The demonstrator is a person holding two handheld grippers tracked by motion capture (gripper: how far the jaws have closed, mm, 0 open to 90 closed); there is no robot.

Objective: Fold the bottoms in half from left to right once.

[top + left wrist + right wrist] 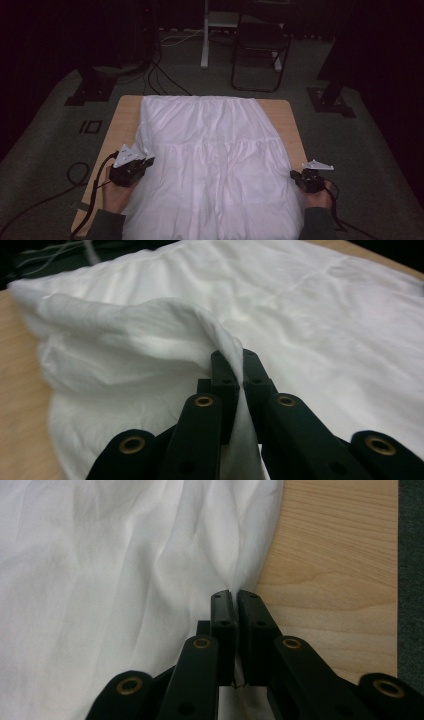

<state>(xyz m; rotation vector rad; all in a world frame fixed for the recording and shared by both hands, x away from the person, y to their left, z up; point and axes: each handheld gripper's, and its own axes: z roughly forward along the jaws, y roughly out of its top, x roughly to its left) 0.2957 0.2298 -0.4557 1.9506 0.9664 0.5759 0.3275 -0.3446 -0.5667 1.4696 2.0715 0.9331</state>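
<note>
Cloth spread over the table, gripped at both side edges

The cloth (pixel 215 160) is laid across most of the table (pixel 125 115), with bare strips of tabletop left along both sides. Its left edge is pinched and lifted by the left gripper (pixel 146 162), its right edge is pinched by the right gripper (pixel 293 174). Behind the table, a chair (pixel 260 45) is placed on the floor.

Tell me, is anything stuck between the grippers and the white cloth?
No, nothing visible is in the way. The left gripper is already shut on a lifted fold at the edge of the white cloth, and the right gripper is shut on its other edge, beside the bare wooden table.
</note>
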